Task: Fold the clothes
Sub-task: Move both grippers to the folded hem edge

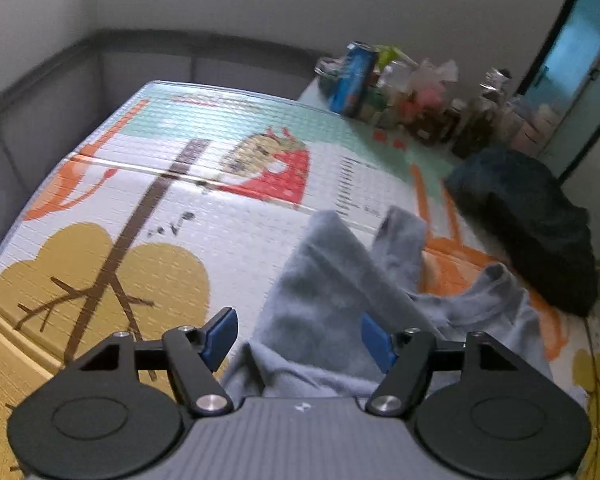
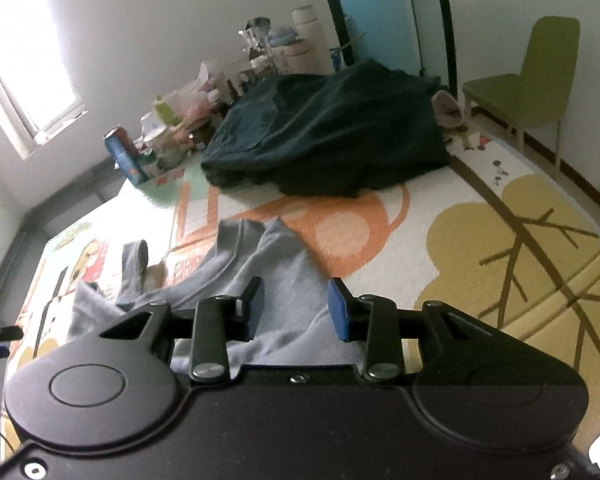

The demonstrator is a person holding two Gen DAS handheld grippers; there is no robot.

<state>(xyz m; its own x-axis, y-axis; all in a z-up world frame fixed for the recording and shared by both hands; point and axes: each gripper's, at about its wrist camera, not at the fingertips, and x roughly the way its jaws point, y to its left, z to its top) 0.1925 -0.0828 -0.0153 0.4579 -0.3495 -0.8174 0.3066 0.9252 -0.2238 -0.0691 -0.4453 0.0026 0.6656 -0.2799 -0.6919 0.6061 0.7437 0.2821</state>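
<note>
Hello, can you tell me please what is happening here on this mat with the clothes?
A person is folding clothes with a handheld gripper in each hand. Both grippers are over a light grey-blue garment lying rumpled on a colourful play mat. The left gripper and the right gripper both stand open, with the cloth below them but not pinched. A dark garment lies in a heap further back, not yet folded. Behind it, bottles and packets crowd the wall.

No readable text, only blurred lettering on the play mat.
</note>
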